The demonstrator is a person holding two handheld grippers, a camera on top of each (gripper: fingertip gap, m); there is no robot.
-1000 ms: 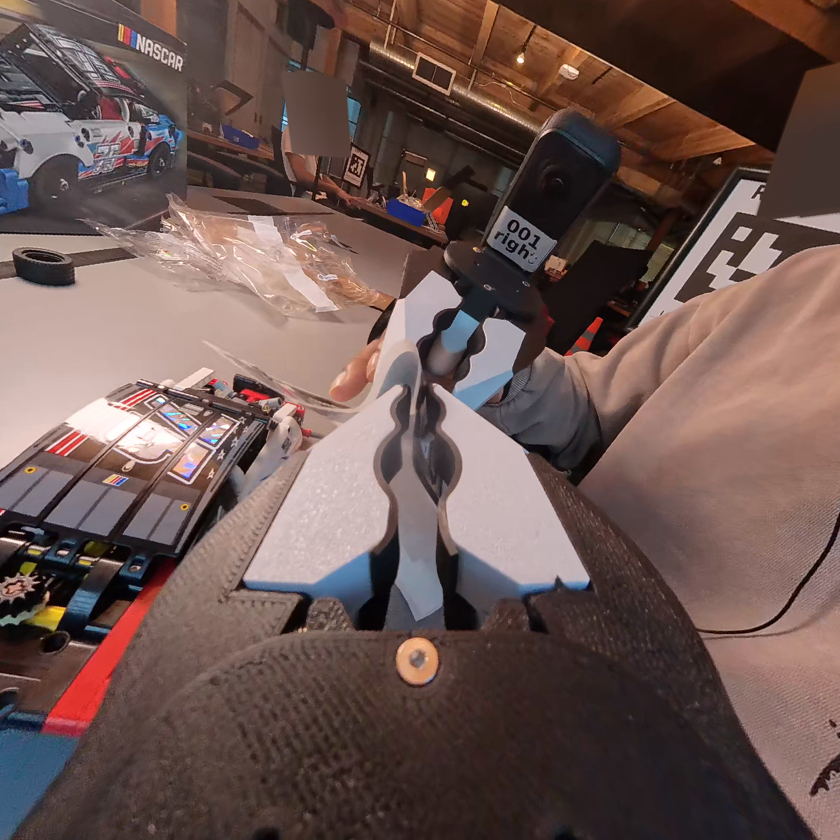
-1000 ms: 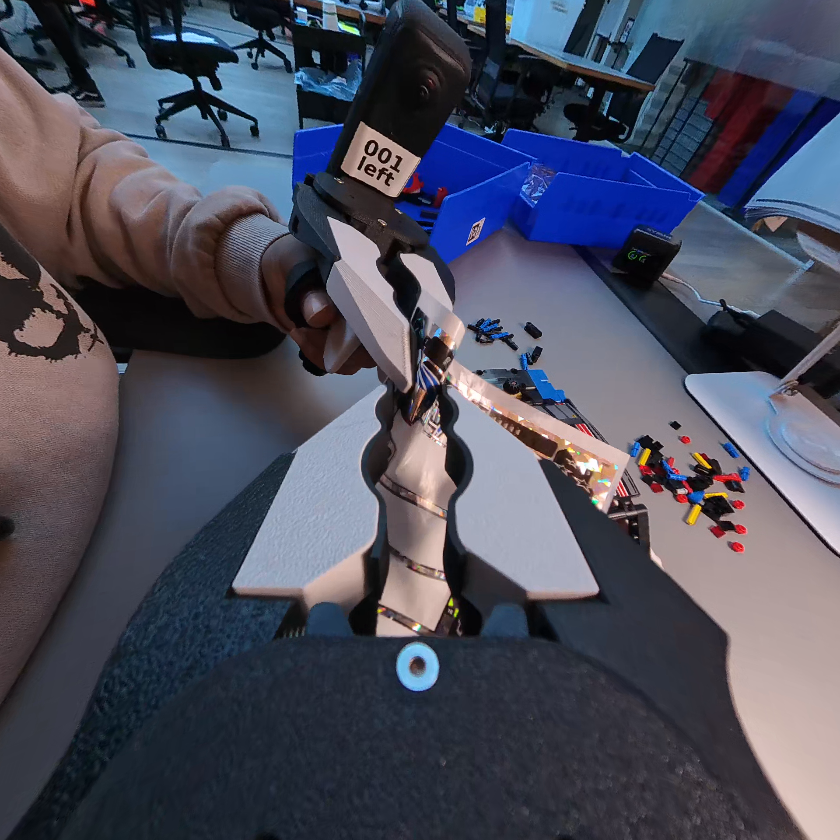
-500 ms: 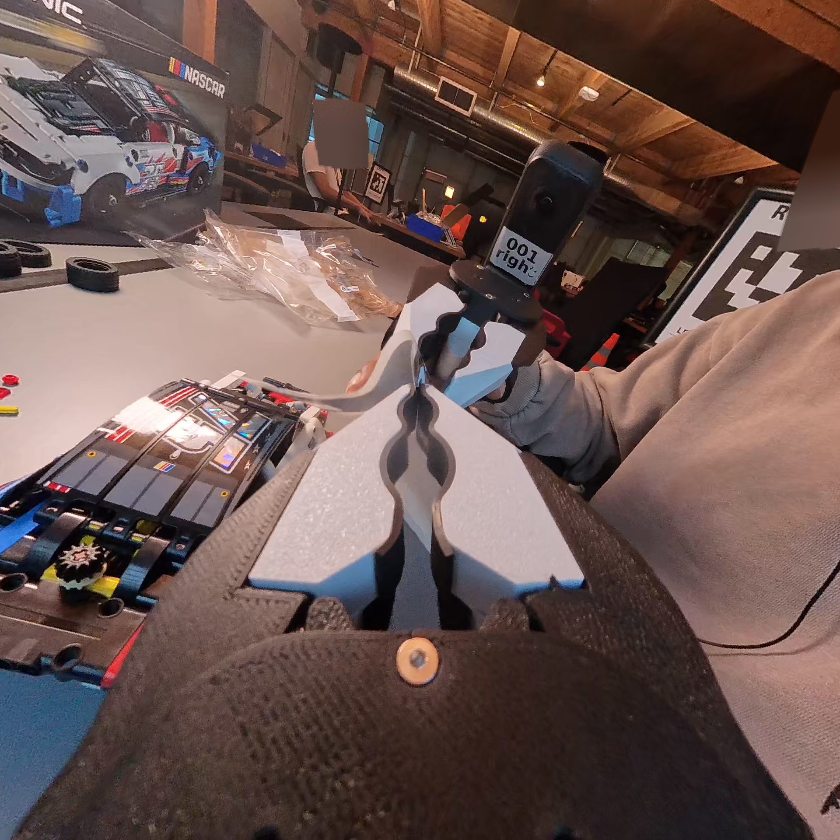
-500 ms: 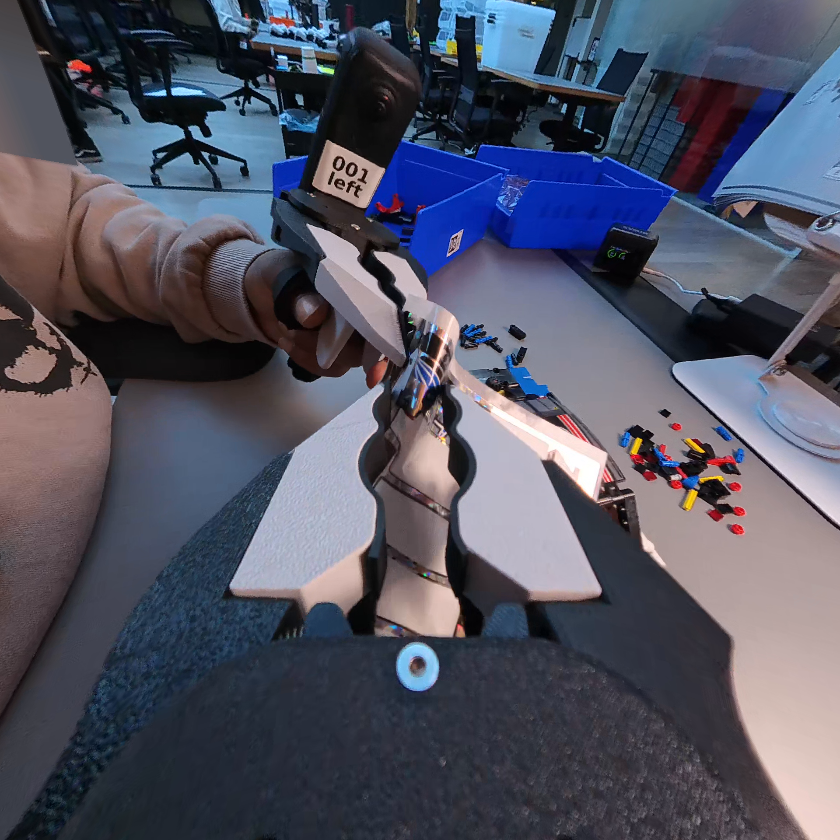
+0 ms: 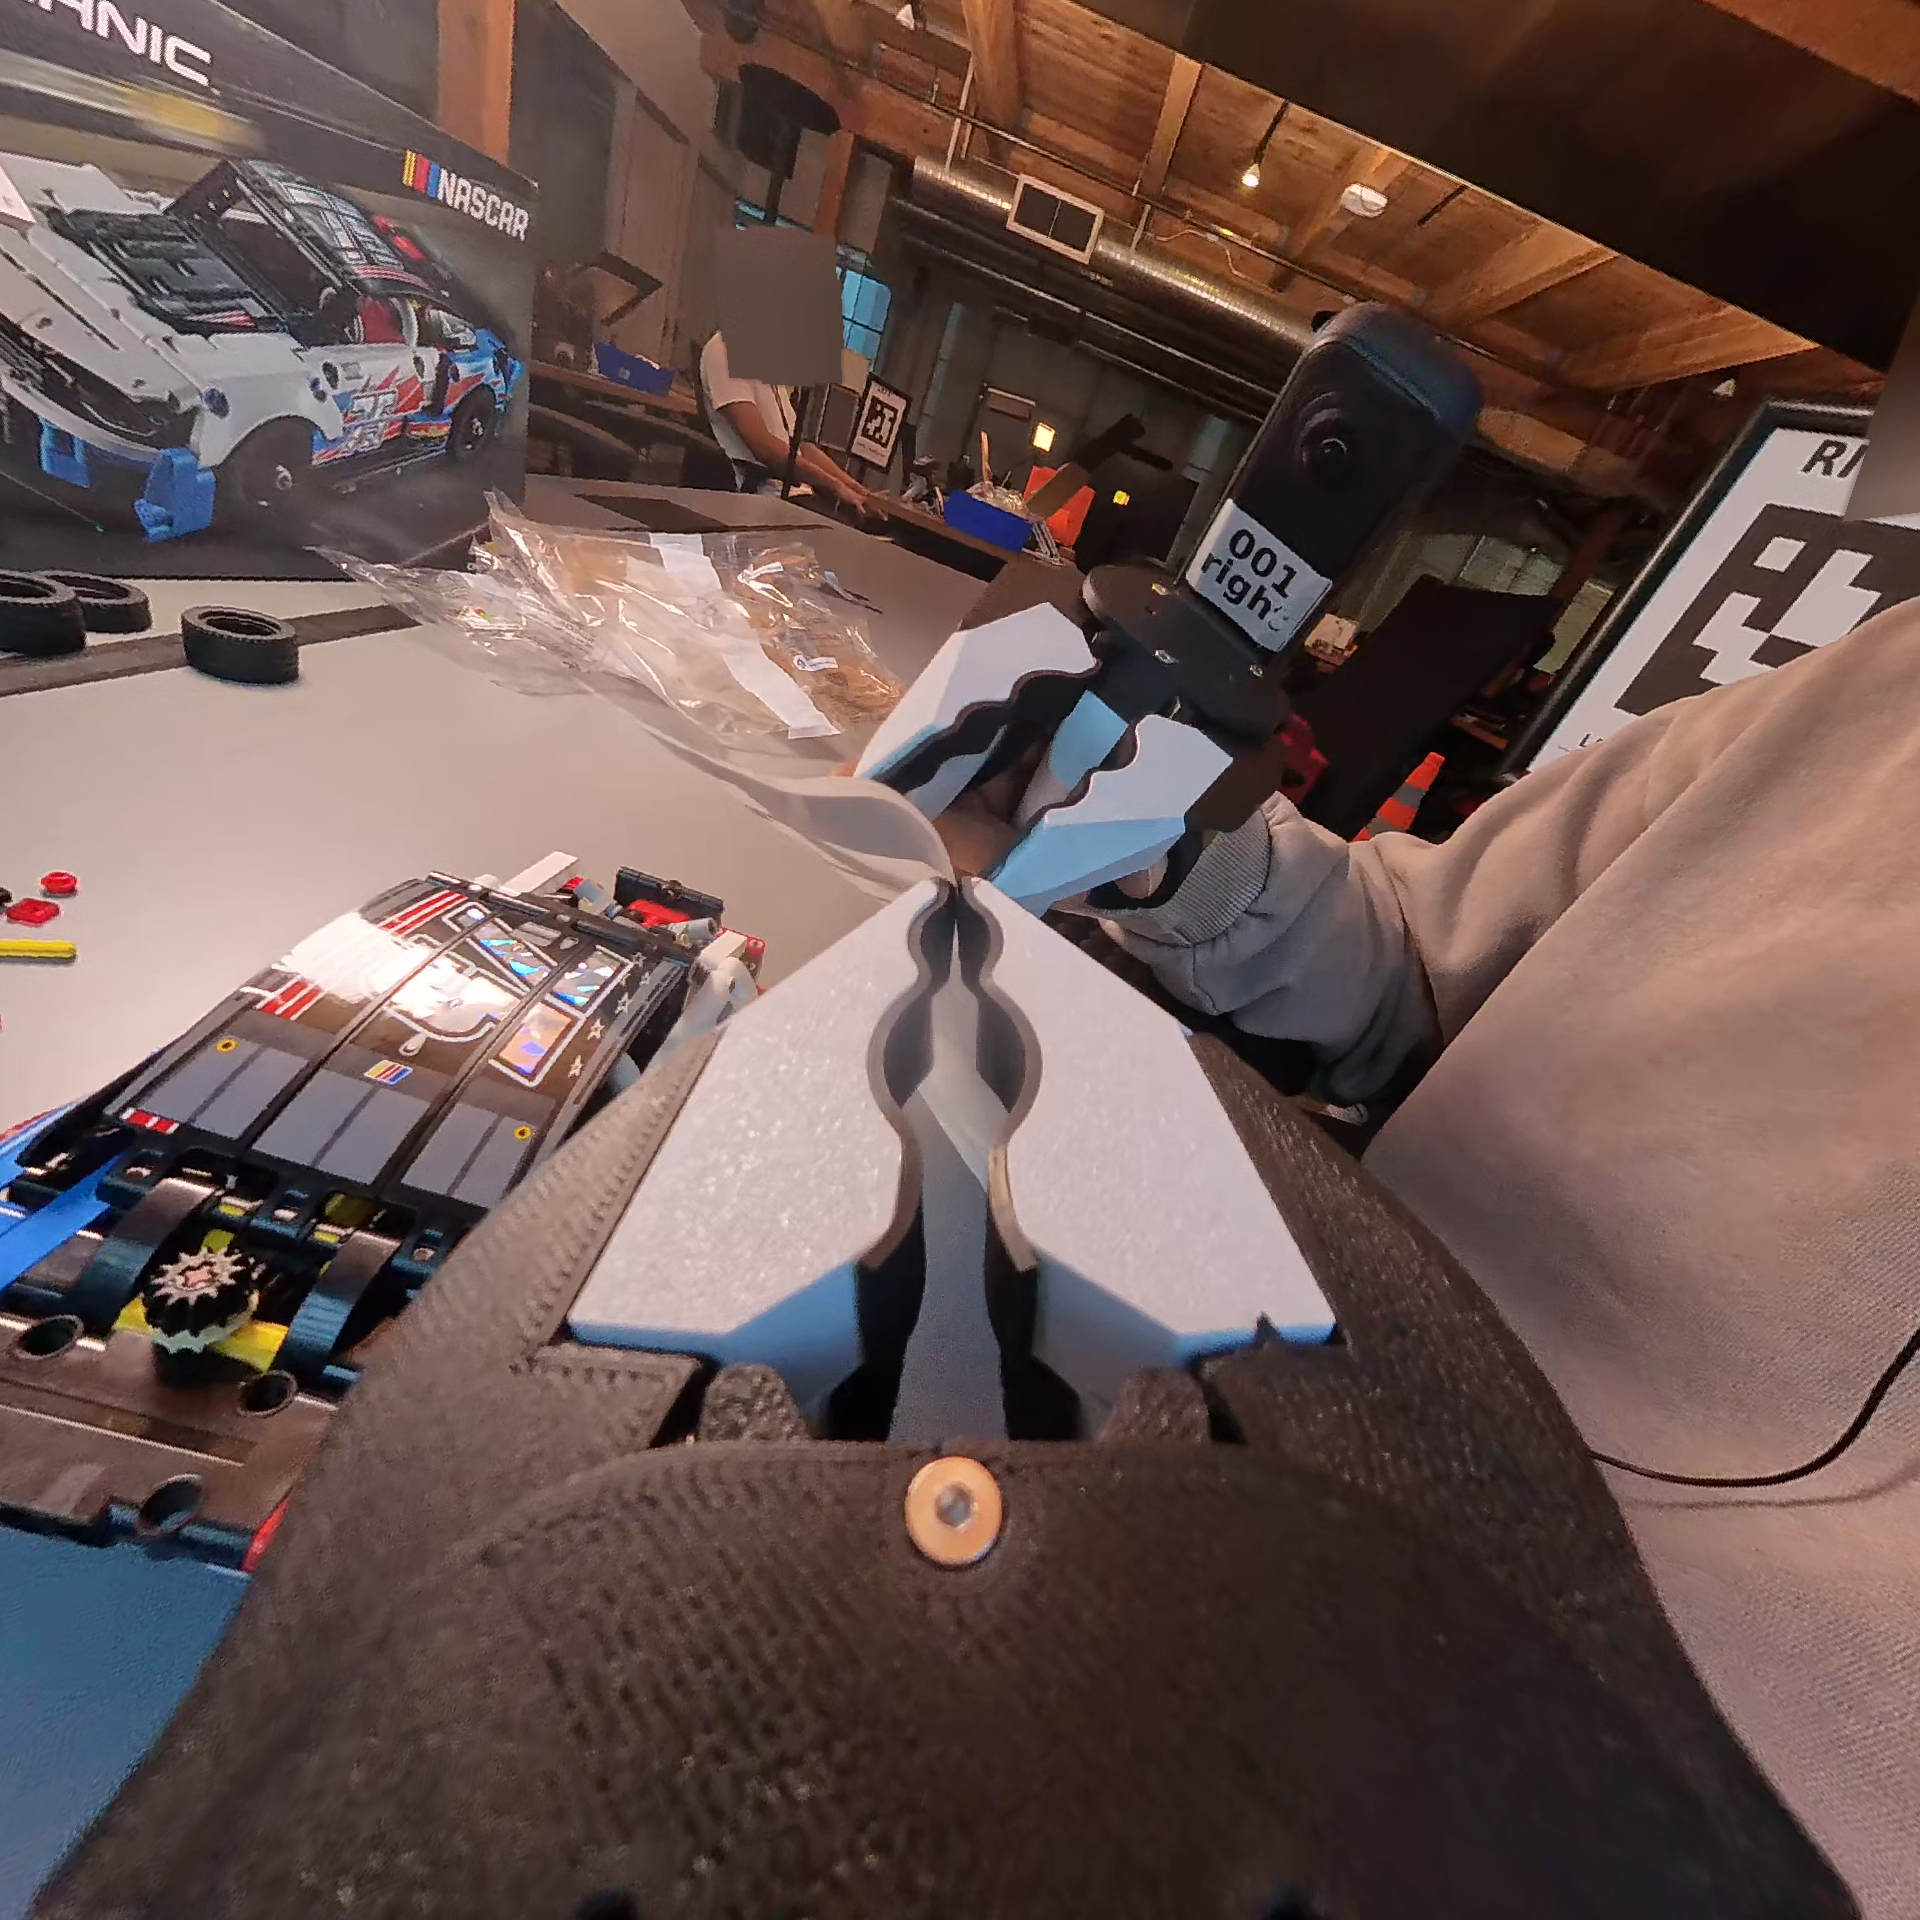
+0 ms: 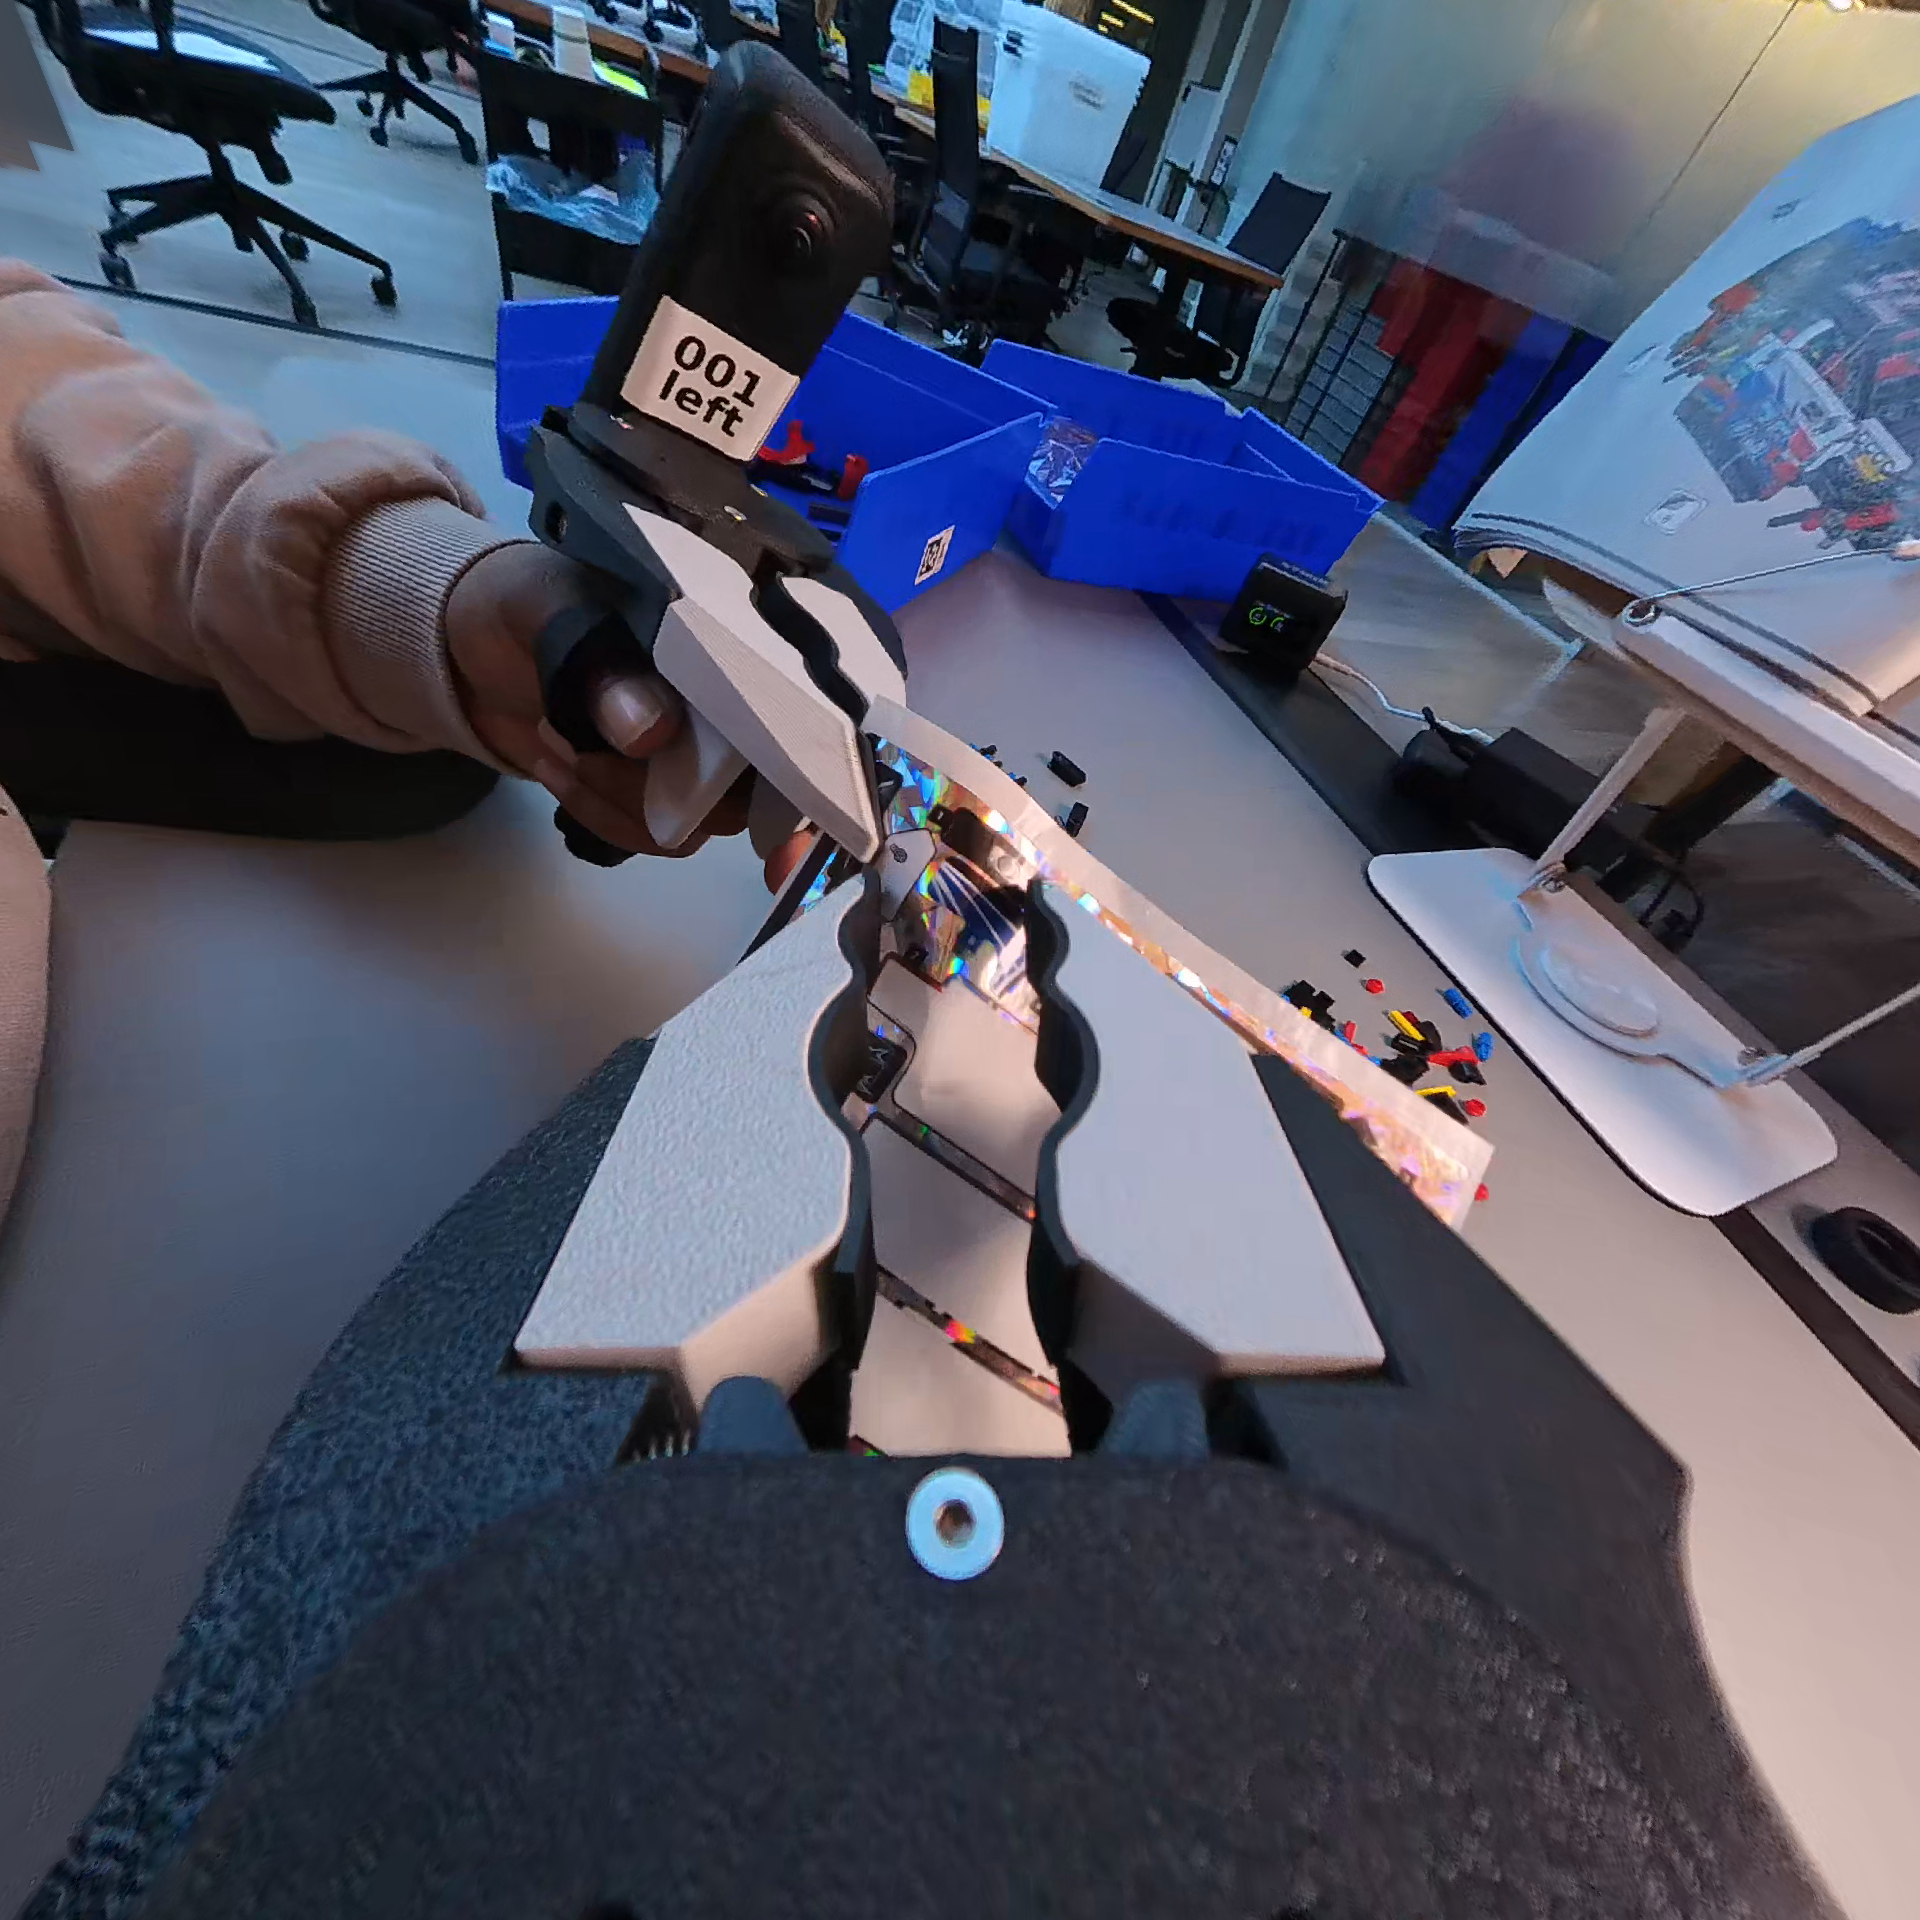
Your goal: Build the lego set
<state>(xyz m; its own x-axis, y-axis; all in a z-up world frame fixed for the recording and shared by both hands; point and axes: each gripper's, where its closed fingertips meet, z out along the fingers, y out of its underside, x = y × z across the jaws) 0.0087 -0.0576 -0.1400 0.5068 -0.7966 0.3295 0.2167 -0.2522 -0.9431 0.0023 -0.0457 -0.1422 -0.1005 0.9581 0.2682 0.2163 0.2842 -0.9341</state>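
Left gripper (image 5: 954, 891) jaws pinched on sticker sheet (image 6: 1143, 935), right gripper (image 6: 951, 899) jaws apart, tip-to-tip above table (image 6: 312, 1039)

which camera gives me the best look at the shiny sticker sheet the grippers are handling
The right wrist view: the sticker sheet shows its holographic printed face there, pinched by the left gripper. The left wrist view shows only its plain pale back.

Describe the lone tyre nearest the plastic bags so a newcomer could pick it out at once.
Start in the left wrist view at the big set box standing at the far edge of the grey table. In front of it lie black tyres. The one you want sits alone, closest to the crumpled clear plastic bags, while the other tyres huddle together at the picture's left edge.
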